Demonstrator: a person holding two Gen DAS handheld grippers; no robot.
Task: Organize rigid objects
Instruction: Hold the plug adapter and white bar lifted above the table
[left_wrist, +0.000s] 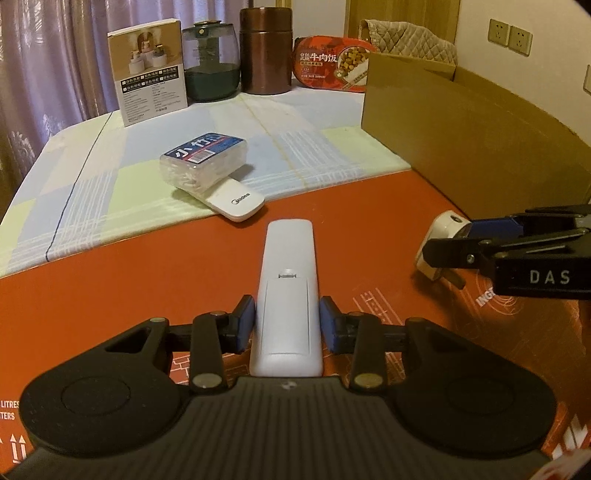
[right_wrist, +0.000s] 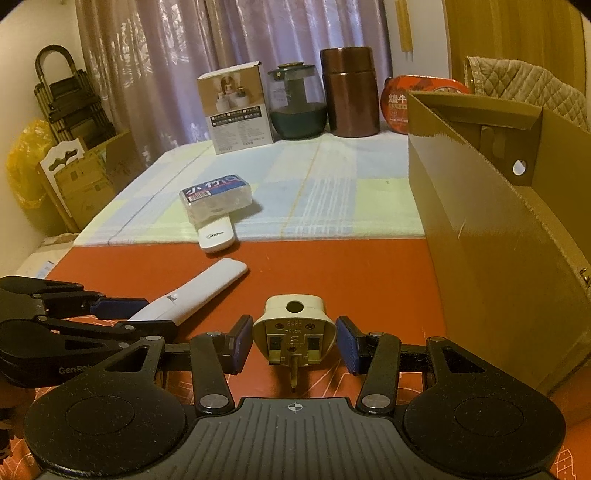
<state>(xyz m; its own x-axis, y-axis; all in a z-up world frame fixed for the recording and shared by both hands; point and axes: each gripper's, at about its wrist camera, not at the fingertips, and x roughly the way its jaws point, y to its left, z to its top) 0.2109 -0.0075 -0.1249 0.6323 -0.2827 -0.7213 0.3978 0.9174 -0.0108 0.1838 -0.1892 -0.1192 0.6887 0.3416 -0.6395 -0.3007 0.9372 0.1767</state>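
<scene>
Nearest, left gripper (left_wrist: 287, 325): blue pads clamped on flanks of slim white remote (left_wrist: 286, 295), battery-door side up, long axis running straight ahead over red printed carton surface (left_wrist: 147, 266).
Right gripper (right_wrist: 294, 343): pads narrowed onto cream plug adapter (right_wrist: 294, 325), brass pin pointing back toward camera; contact appears made on both sides, though slight gap on right not ruled out.
Step judged in hand: both items gripped, lift and transfer toward open cardboard box (right_wrist: 498, 221) at right.
For clean handling: grip on remote kept square, load being long and smooth, prone to pivot; adapter raised level, tapered shell liable to slip; lift high enough to clear box wall; release only once inside.

Middle ground: second white remote (left_wrist: 238, 206), glossy, rounded end, partly under clear plastic case with blue label (left_wrist: 205, 166), white sticks inside.
Beneath: checked cloth (left_wrist: 110, 177), pale blue and green, soft, lightly creased.

Far edge: printed carton (left_wrist: 149, 70), upright; glass jar with dark lid (left_wrist: 212, 62); copper-brown metal canister (left_wrist: 265, 51), cylindrical; red oval meal tub (left_wrist: 332, 59).
Behind: sheer curtain (left_wrist: 55, 55).
</scene>
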